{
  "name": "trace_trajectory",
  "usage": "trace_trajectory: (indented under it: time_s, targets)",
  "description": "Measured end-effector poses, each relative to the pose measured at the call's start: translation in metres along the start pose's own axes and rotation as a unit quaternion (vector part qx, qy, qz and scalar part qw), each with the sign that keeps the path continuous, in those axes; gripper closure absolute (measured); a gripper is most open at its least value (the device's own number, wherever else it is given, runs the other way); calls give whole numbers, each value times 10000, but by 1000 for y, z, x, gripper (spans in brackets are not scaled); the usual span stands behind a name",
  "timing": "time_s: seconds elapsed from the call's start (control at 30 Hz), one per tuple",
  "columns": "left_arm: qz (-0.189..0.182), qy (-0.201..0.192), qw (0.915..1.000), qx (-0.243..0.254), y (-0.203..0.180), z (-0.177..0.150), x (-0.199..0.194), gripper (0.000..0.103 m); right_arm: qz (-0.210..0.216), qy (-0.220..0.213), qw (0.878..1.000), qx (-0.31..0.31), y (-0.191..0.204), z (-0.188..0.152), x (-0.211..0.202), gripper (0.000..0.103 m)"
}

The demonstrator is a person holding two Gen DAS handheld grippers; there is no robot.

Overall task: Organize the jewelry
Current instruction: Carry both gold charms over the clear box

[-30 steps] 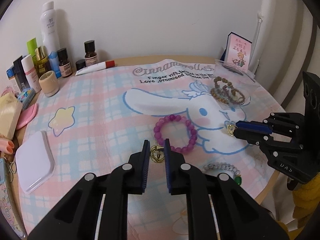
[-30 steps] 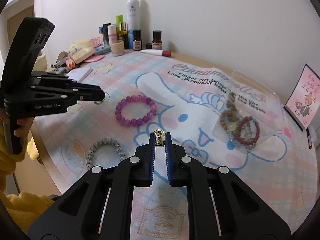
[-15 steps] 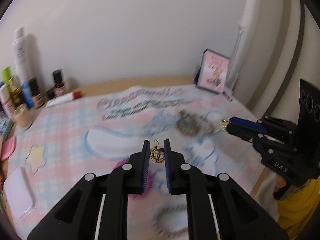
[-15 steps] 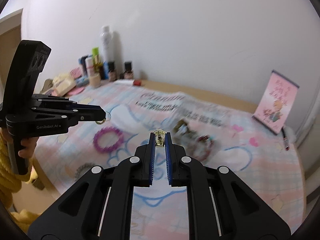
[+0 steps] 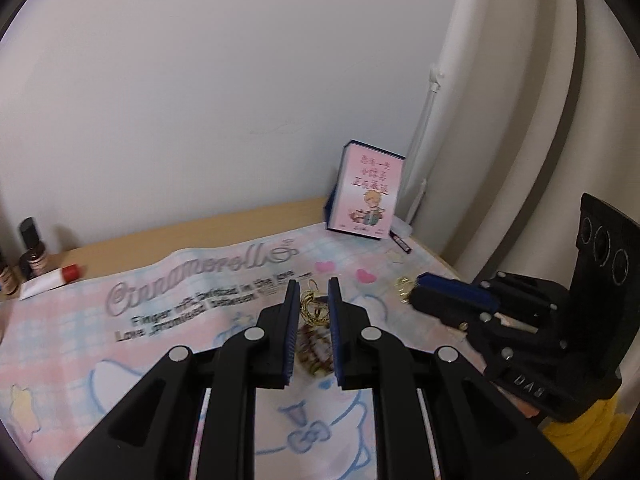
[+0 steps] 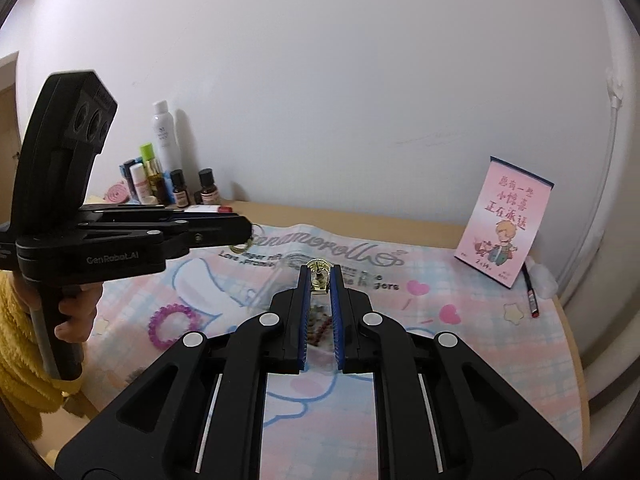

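Note:
My left gripper (image 5: 314, 286) is shut on a small gold hoop earring (image 5: 313, 307), held above the cartoon cloth (image 5: 192, 308). In the right wrist view the same gripper (image 6: 248, 234) comes in from the left, with the hoop (image 6: 240, 247) hanging at its tip. My right gripper (image 6: 319, 274) is shut on a second gold earring (image 6: 318, 276); in the left wrist view it (image 5: 418, 292) sits to the right. A clear bag of bead bracelets (image 6: 316, 322) lies below both. A purple bead bracelet (image 6: 174, 322) rests on the cloth at the left.
A pink card box (image 6: 504, 220) leans on the wall at the far right, a pen (image 6: 530, 294) beside it. Bottles (image 6: 164, 172) and a red-capped tube (image 5: 52, 278) crowd the far left. A hand in a yellow sleeve (image 6: 76, 316) grips the left handle.
Both grippers have risen and swung toward the far right of the table, each still clamped on its gold earring. The purple bracelet has dropped out of the left wrist view.

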State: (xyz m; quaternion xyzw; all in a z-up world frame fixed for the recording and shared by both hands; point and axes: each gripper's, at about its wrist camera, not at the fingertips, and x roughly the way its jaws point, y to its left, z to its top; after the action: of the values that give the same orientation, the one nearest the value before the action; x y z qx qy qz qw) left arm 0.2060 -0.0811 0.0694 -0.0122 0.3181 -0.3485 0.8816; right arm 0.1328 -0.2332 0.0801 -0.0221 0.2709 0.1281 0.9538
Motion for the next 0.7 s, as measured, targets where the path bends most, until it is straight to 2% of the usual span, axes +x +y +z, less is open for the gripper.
trace_trajectory:
  time_s: [0.17,0.23,0.33,0.43,0.7]
  targets:
    - [-82,215,9997,-37,-3,-4,26,89,-78,182,9998,41,-5,-10,12,94]
    - [-99,189,9998,-1,-4,-9,30,89,-59,256,9996,36,-6,-15,17,94]
    - [81,240,9995,180,-8,-14,38,89,-95,328,9994,-15,-5,-21,21,94]
    - [77,446,9987,222,-9,-17,46,89,-134,383,9991,-82,-4,-23,25,94]
    - [185,591,9978,230,-7,-22,52,89,-87,549,9984,-81,-3,-27,37,94]
